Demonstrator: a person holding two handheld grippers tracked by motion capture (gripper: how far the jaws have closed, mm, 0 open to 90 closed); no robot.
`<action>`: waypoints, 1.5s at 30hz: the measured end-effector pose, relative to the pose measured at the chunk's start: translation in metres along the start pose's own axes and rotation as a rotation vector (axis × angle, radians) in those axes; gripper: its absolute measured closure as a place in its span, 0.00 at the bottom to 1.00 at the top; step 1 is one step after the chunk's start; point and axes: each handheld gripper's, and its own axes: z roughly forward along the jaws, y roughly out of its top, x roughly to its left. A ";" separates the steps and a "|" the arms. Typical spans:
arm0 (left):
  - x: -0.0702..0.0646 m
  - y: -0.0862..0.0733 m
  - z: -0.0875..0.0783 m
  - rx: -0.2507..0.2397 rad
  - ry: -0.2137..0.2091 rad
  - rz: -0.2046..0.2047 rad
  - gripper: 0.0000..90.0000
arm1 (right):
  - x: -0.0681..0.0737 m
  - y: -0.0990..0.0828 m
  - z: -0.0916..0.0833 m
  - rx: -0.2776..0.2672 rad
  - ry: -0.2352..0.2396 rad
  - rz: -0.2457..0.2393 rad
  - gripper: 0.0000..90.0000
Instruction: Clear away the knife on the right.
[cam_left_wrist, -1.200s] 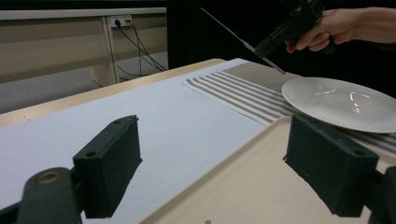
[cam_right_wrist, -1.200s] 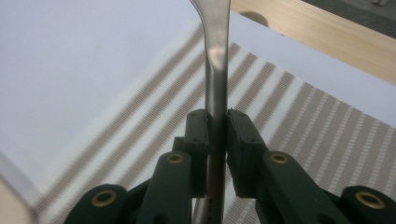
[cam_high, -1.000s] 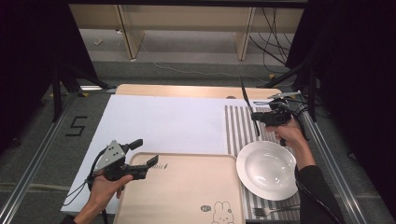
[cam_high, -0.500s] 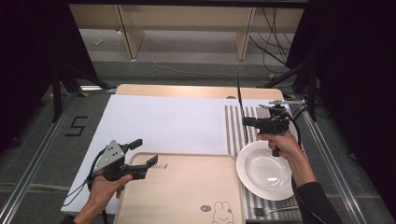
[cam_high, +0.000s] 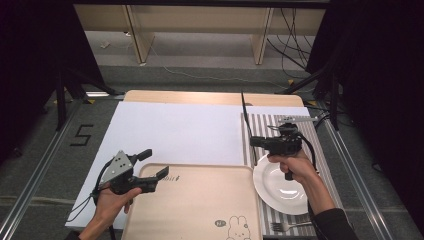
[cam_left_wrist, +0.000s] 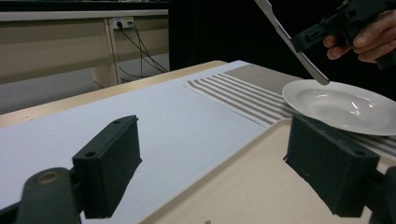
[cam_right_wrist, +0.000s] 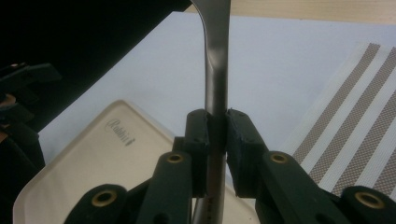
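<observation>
The right gripper (cam_high: 256, 141) has its jaws clamped on the handle of a knife (cam_high: 246, 125), which stands nearly upright in the air above the left edge of the striped placemat (cam_high: 300, 131), just beside the white plate (cam_high: 280, 182). In the right gripper view the 2 pads pinch a narrow part of the handle, so the grip looks thin; I judge the knife could pivot or slip down between them if the hand swings or tilts quickly, and its lower end hangs close over the plate's rim, where it could knock. The wooden tray (cam_high: 200, 200) lies just left of the plate, so a careless sweep could also clip its raised edge.

The right hand (cam_high: 295, 165) holds its gripper level, pointing left across the counter (cam_high: 175, 130), forearm coming up from the lower right over the plate. The left gripper (cam_high: 155, 165) rests low at the tray's near-left corner, its jaws apart with nothing between them, one over the white sheet and one over the tray. A fork (cam_high: 287, 226) lies on the placemat below the plate.
</observation>
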 end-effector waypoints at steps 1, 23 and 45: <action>0.000 0.000 0.000 0.001 0.000 0.000 0.19 | 0.004 -0.002 0.000 0.006 -0.003 0.001 0.89; -0.001 0.000 -0.001 -0.013 -0.003 0.001 0.19 | 0.044 -0.038 -0.002 0.045 0.056 0.031 0.89; -0.001 0.001 -0.002 -0.010 0.004 0.002 0.19 | 0.080 -0.081 0.000 0.190 0.056 -0.006 0.89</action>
